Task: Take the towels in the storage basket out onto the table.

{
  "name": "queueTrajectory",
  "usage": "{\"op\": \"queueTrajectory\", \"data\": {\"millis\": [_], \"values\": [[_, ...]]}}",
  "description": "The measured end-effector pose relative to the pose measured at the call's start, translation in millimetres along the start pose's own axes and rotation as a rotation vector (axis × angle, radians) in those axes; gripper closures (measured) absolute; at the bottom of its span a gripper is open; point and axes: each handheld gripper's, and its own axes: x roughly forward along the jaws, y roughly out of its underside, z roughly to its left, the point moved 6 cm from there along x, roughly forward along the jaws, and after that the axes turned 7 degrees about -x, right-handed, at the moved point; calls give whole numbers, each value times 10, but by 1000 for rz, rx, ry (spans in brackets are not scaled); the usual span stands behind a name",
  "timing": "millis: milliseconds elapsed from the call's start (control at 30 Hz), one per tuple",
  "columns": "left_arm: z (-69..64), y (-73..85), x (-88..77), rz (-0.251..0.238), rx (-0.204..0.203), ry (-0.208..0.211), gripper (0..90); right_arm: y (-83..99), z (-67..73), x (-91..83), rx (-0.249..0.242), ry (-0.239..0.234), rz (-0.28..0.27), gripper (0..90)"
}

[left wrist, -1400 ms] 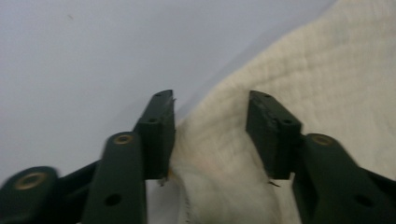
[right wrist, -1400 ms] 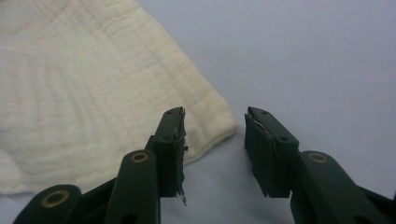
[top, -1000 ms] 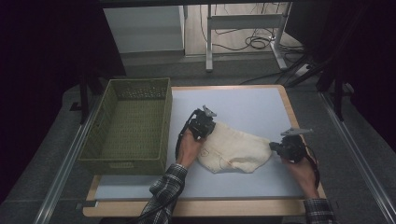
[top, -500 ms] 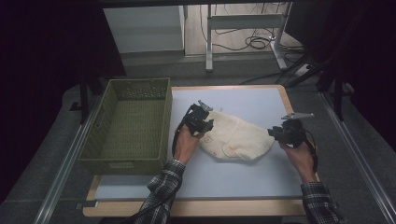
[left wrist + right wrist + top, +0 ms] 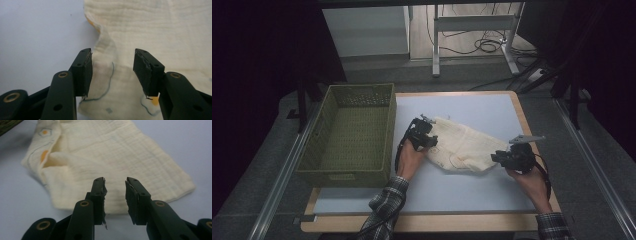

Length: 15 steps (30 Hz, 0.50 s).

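Table point(image 5: 472, 195), cloth point(image 5: 464, 147) btwn L gripper point(image 5: 424, 136), R gripper point(image 5: 504, 159)

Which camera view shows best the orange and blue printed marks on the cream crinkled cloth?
The left gripper view: the cream crinkled cloth lies close under open jaws, blue outlines and orange patches sharp. The right gripper view shows the marks smaller, at its far corner. In the high view the cloth looks nearly plain.

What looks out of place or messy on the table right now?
The cream cloth lies askew on the white mat, loosely folded, with one edge curled over at the left end. The green basket sits squarely beside it. Nothing looks spilled or damaged.
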Motion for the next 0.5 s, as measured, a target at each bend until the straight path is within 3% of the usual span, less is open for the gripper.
{"op": "queueTrajectory", "data": {"millis": [233,367,500], "values": [[-84,199,-219,-21,41,6,488,67,270,-155,-35,-48,-24,673],[-64,219,-168,-21,38,-11,437,73,424,-110,-55,-81,-11,609],[10,239,-41,12,17,-30,459,55,494,18,-85,-76,4,565]]}}
